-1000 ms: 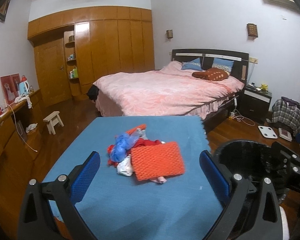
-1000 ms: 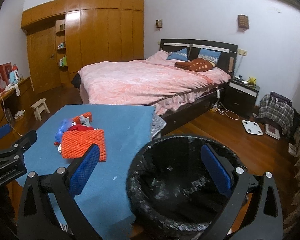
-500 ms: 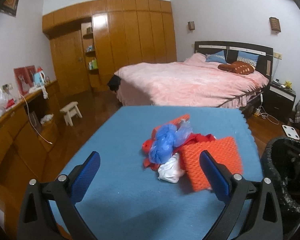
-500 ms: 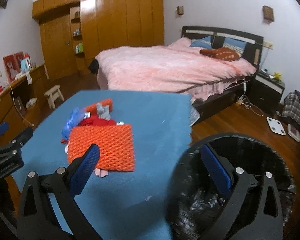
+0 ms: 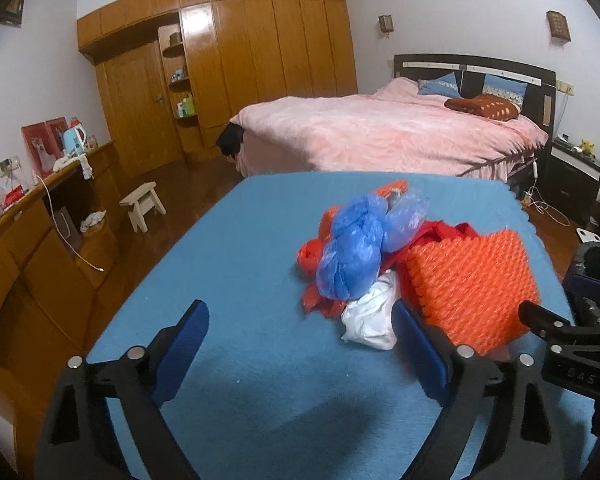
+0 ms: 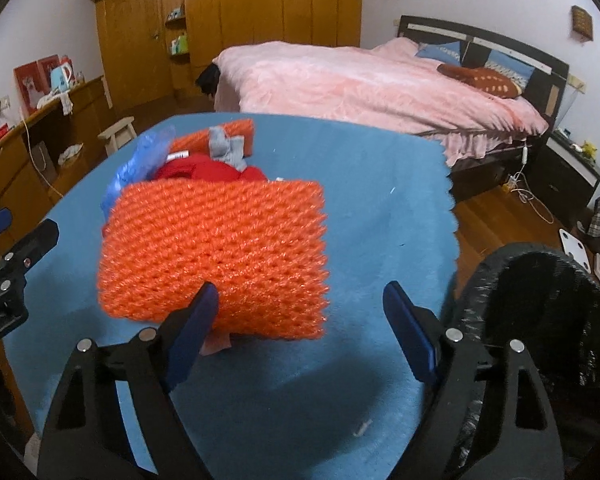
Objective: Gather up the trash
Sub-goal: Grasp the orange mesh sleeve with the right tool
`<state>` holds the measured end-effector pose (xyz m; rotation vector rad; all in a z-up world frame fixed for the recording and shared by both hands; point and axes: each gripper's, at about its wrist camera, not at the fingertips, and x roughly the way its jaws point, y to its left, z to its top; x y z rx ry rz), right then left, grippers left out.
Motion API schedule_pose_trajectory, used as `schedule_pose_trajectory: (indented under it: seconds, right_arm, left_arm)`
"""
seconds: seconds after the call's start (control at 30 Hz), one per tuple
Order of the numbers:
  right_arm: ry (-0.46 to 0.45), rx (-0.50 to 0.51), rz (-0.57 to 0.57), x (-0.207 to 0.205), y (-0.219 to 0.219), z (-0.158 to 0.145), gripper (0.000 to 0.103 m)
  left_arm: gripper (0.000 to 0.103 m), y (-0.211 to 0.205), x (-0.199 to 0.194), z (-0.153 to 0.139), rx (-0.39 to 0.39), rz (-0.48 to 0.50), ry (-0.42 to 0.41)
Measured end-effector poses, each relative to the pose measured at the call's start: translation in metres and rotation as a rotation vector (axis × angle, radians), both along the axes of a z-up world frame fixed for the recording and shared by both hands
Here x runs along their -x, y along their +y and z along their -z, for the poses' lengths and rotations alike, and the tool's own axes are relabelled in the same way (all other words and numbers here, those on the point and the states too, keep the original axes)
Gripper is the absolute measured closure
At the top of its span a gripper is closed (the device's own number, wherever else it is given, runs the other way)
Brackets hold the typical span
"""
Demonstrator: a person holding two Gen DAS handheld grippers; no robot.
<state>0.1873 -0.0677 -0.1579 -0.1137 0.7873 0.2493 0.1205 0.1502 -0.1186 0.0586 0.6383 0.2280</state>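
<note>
A pile of trash lies on the blue table mat (image 5: pixel 228 280): an orange foam net (image 5: pixel 472 284), a blue plastic bag (image 5: pixel 356 252), white crumpled paper (image 5: pixel 372 316) and red plastic (image 5: pixel 312 256). In the right wrist view the orange foam net (image 6: pixel 220 256) is nearest, with the blue bag (image 6: pixel 140 164) and red plastic (image 6: pixel 208 170) behind it. My left gripper (image 5: pixel 300 352) is open and empty, just left of the pile. My right gripper (image 6: pixel 300 332) is open and empty, right at the net's near edge. A black-lined trash bin (image 6: pixel 540 320) stands right of the table.
A pink bed (image 5: pixel 380 136) stands behind the table. A wooden wardrobe (image 5: pixel 240 72) fills the back wall. A small stool (image 5: pixel 142 204) and a long desk (image 5: pixel 28 216) are on the left. A nightstand (image 6: pixel 568 172) and a white scale (image 6: pixel 576 244) are on the right.
Both grippers have moved left and closer to the pile. The orange net now looms large before the right gripper, and the bin has slid to the right edge of both views.
</note>
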Motion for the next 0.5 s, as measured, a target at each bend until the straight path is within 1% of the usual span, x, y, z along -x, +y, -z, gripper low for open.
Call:
schedule_pose_trajectory:
  seconds: [0.13, 0.27, 0.3, 0.33, 0.4, 0.5]
  right_arm:
    - [0.017, 0.009, -0.02, -0.008, 0.006, 0.01, 0.021]
    - [0.029, -0.003, -0.067, -0.012, 0.012, 0.016, 0.022]
    - [0.032, -0.015, -0.083, -0.012, 0.013, 0.017, 0.029]
    - [0.036, -0.035, -0.106, -0.012, 0.013, 0.017, 0.038]
    - [0.041, -0.058, -0.134, -0.01, 0.015, 0.016, 0.046]
    - [0.039, -0.066, -0.155, -0.008, 0.016, 0.012, 0.06]
  left_arm:
    - [0.013, 0.001, -0.004, 0.007, 0.005, 0.001, 0.013]
    - [0.013, 0.001, -0.008, 0.013, 0.001, 0.003, 0.024]
    - [0.013, 0.002, -0.009, 0.015, 0.004, 0.002, 0.028]
    - [0.013, 0.002, -0.01, 0.015, 0.005, 0.002, 0.031]
    - [0.013, 0.003, -0.01, 0.016, 0.007, 0.0, 0.036]
    - [0.013, 0.003, -0.011, 0.017, 0.006, 0.004, 0.041]
